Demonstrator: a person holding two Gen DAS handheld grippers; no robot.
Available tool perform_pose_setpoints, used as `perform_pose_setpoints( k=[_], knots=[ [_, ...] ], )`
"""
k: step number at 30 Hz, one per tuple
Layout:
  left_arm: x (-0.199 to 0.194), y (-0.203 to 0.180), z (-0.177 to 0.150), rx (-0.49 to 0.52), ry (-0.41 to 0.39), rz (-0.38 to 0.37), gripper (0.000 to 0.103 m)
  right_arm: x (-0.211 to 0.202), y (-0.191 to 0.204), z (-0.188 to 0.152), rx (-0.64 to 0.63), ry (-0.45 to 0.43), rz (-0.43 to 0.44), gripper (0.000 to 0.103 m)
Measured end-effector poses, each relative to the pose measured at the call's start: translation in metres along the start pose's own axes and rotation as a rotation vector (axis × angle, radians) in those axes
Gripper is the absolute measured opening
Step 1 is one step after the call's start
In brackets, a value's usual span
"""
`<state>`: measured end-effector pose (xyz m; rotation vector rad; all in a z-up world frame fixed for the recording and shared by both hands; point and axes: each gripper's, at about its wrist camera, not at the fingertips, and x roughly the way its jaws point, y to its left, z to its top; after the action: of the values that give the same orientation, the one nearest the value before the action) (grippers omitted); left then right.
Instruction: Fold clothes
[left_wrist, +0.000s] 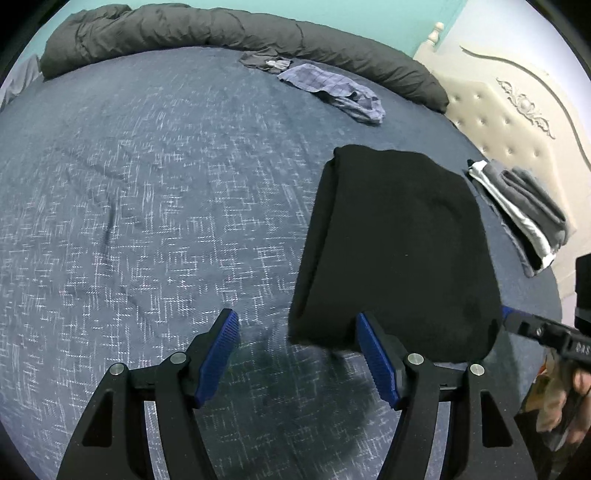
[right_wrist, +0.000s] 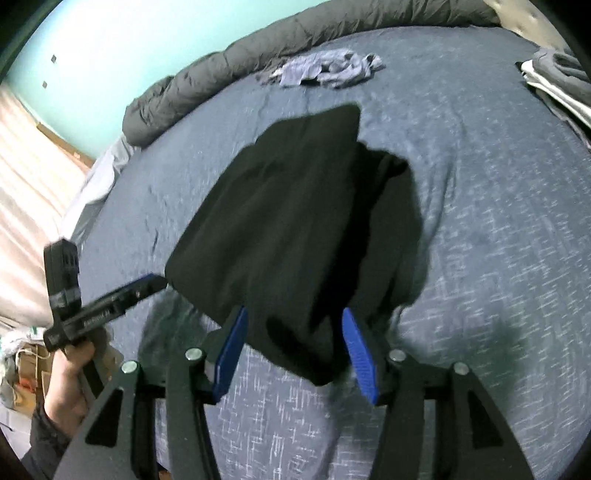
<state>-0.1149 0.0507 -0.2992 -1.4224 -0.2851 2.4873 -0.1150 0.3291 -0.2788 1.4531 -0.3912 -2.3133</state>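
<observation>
A folded black garment (left_wrist: 399, 251) (right_wrist: 295, 221) lies on the blue patterned bed cover (left_wrist: 147, 184). My left gripper (left_wrist: 297, 319) stands open at the garment's near left corner, and its right finger (left_wrist: 373, 347) sits against the cloth's edge. My right gripper (right_wrist: 294, 313) is open as well. The garment's near corner hangs between its blue pads (right_wrist: 356, 343), which stand apart from the cloth. Each gripper shows in the other's view: the right one's tip (left_wrist: 517, 321) at the garment's right edge, the left one's tip (right_wrist: 147, 284) at its left edge, held by a hand (right_wrist: 74, 365).
A stack of folded grey, white and black clothes (left_wrist: 524, 214) (right_wrist: 554, 81) sits near the cream headboard (left_wrist: 517, 110). A crumpled blue checked garment (left_wrist: 332, 92) (right_wrist: 325, 70) lies at the far side. A rolled grey duvet (left_wrist: 221, 29) borders the bed's far edge.
</observation>
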Motion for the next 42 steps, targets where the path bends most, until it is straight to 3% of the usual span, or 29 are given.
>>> perform_pose_setpoints(
  k=[2,4,7,8,9,12,17,20,22,24,26,29,34,36,38,42],
  knots=[
    [0.004,-0.001,0.000,0.009,0.007,0.004,0.070,0.005,0.004,-0.005,-0.018,0.007,-0.025,0.038],
    [0.009,-0.002,0.002,0.016,0.015,-0.002,0.063,0.010,0.008,-0.007,-0.053,0.014,-0.058,0.023],
    [0.016,-0.005,0.004,0.040,0.029,-0.016,0.034,0.012,0.004,-0.010,-0.063,0.007,-0.052,0.013],
    [0.016,-0.007,0.004,0.056,0.029,0.000,0.013,0.012,0.002,-0.011,-0.062,0.006,-0.045,0.011],
    [0.017,-0.009,0.005,0.073,0.028,0.017,0.004,0.012,0.001,-0.012,-0.067,0.002,-0.046,0.010],
    [0.021,-0.006,0.006,0.056,0.035,0.000,0.004,0.007,-0.006,-0.015,-0.065,-0.017,-0.074,0.002],
    [0.024,-0.008,0.005,0.062,0.039,0.003,0.004,0.007,-0.015,-0.016,-0.033,-0.009,-0.065,0.002],
    [0.014,0.000,0.009,0.022,0.024,0.016,0.007,0.001,-0.012,-0.013,-0.014,-0.016,-0.036,0.004],
    [0.007,0.004,0.013,0.002,0.010,0.031,0.022,-0.007,-0.013,-0.011,0.028,-0.032,-0.039,0.005],
    [0.001,0.006,0.016,-0.005,-0.007,0.016,0.047,-0.014,-0.014,-0.009,0.076,-0.050,-0.049,0.015],
    [-0.001,0.008,0.019,-0.026,-0.016,-0.021,0.057,-0.016,-0.016,-0.005,0.133,-0.056,-0.035,0.072],
    [0.004,0.008,0.020,-0.042,-0.004,-0.050,0.064,-0.011,-0.013,-0.002,0.170,-0.034,-0.004,0.075],
    [0.020,0.000,0.020,-0.023,0.033,-0.075,0.068,0.014,-0.005,0.002,0.135,0.037,-0.042,0.075],
    [0.025,-0.001,0.020,-0.014,0.045,-0.081,0.070,0.022,-0.011,0.003,0.156,0.033,-0.050,0.076],
    [0.028,-0.001,0.021,-0.019,0.052,-0.089,0.072,0.028,-0.016,0.003,0.172,0.023,-0.041,0.086],
    [0.031,0.005,0.027,-0.050,0.053,-0.122,0.075,0.037,-0.022,0.004,0.194,0.010,-0.017,0.088]
  ],
)
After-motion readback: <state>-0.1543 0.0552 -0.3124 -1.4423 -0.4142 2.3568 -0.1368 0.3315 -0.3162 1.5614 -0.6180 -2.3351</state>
